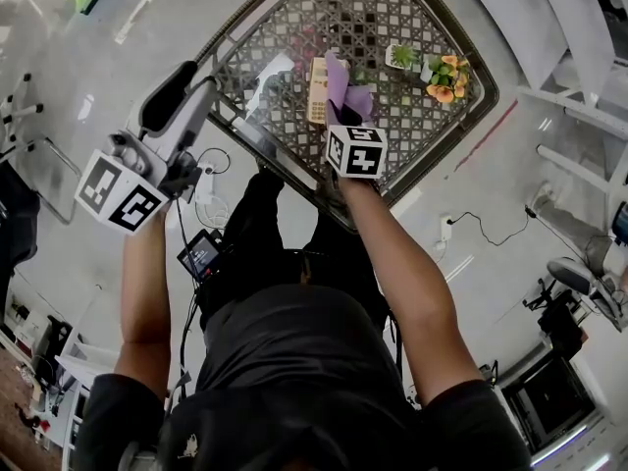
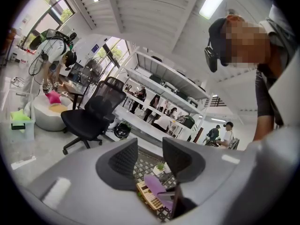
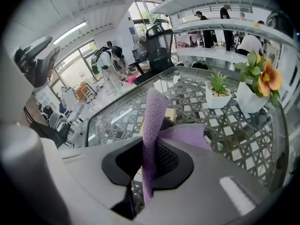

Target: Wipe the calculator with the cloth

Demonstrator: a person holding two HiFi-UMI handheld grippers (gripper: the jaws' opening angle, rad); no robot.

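A beige calculator [image 1: 316,91] lies on the glass-topped lattice table [image 1: 417,135]. A purple cloth [image 1: 340,86] hangs over its right side, with my right gripper [image 1: 343,116] shut on it from the near edge. In the right gripper view the cloth [image 3: 153,116] stands up between the closed jaws of the right gripper [image 3: 149,161], and a strip of the calculator [image 3: 169,113] shows behind it. My left gripper [image 1: 186,91] hovers off the table's left edge. It is open and empty [image 2: 150,159], looking down at the calculator [image 2: 148,196] and cloth [image 2: 156,183].
A small green plant in a white pot [image 1: 402,57] and a pot of orange flowers [image 1: 446,77] stand at the table's far right, also the plant [image 3: 218,95] and flowers [image 3: 257,84]. A black office chair [image 2: 91,116], shelving and several people are around the room. A cable [image 1: 481,226] lies on the floor.
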